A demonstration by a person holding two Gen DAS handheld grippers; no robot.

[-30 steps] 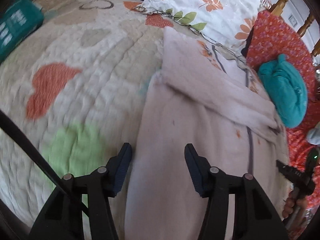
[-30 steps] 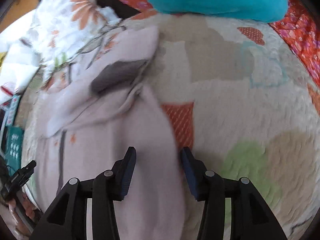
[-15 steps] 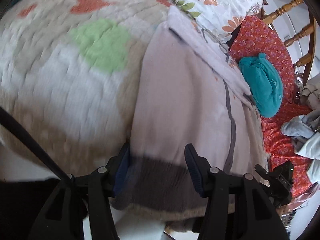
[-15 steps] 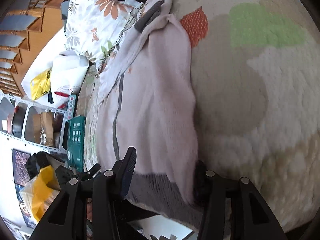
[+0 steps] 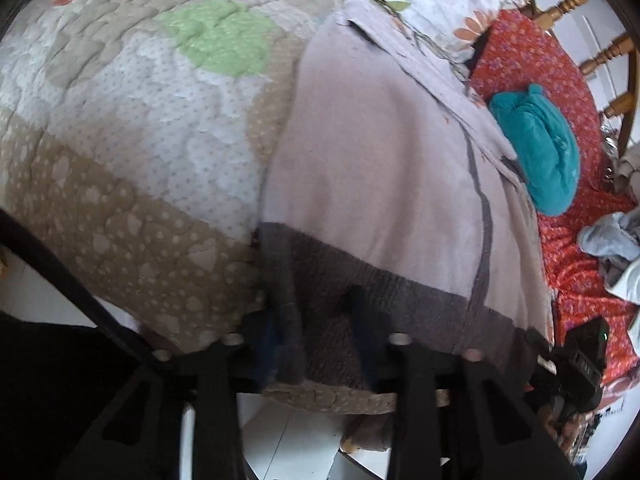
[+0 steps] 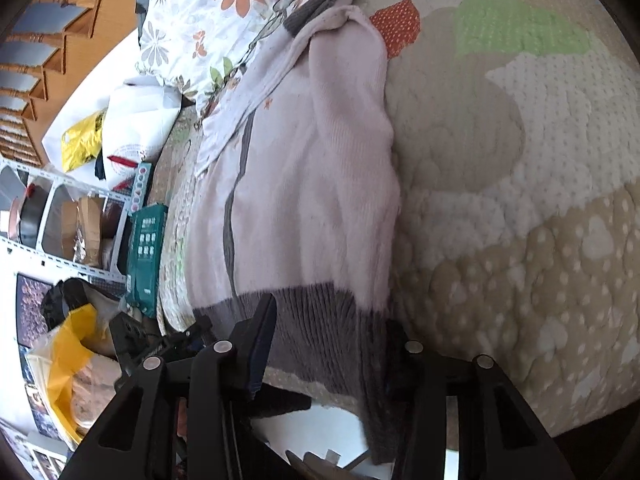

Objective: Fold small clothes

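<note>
The pink sweater (image 5: pixel 380 152) lies flat on the quilt (image 5: pixel 120 128), grey hem at its near edge. The left gripper (image 5: pixel 316 344), jaws just closing, pinches one hem corner; the right gripper (image 6: pixel 328 356), also closing, is not yet tight. Grip both corners firmly, then lift evenly.

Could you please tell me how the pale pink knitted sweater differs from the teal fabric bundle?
The pale pink knitted sweater lies spread flat on the patchwork quilt; the teal fabric bundle sits rolled up on the red floral cloth. The sweater has a grey hem band; the bundle is one colour. Both are soft textiles.
</note>
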